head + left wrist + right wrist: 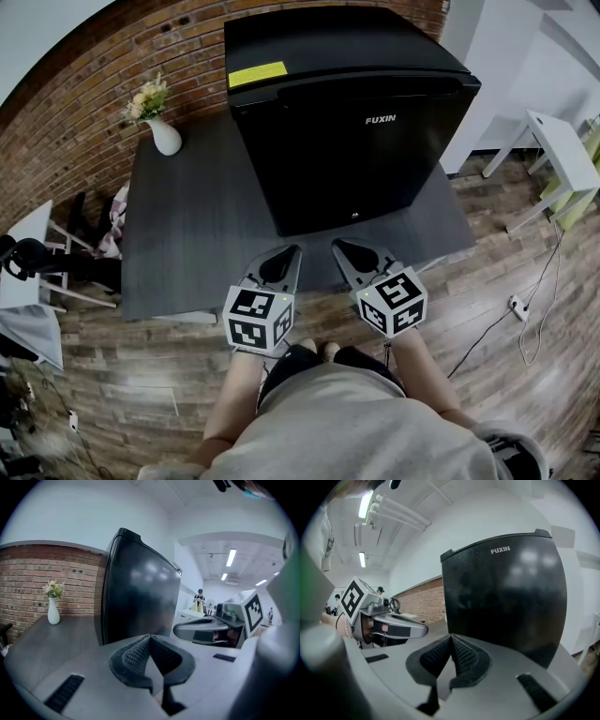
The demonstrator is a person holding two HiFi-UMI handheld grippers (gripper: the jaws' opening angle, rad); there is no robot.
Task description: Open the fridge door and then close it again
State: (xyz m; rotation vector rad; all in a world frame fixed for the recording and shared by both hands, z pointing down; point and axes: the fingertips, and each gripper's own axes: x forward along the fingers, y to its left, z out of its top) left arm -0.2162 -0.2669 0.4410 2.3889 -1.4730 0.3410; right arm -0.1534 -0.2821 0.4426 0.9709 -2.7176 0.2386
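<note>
A black mini fridge (347, 122) marked FUXIN stands on a dark grey table (178, 225), its door (356, 159) shut and facing me. It fills the middle of the left gripper view (140, 602) and the right gripper view (506, 597). My left gripper (292, 249) and right gripper (337, 245) hover side by side over the table's front part, a short way before the door and apart from it. Both are shut with nothing between their jaws. The left gripper's tips (150, 637) and the right gripper's tips (451, 637) point at the fridge front.
A white vase with flowers (161, 127) stands on the table left of the fridge, against a brick wall (84, 112). A white side table (562, 155) is at the right, cables (525, 309) lie on the wood floor, and chairs (37, 272) sit at the left.
</note>
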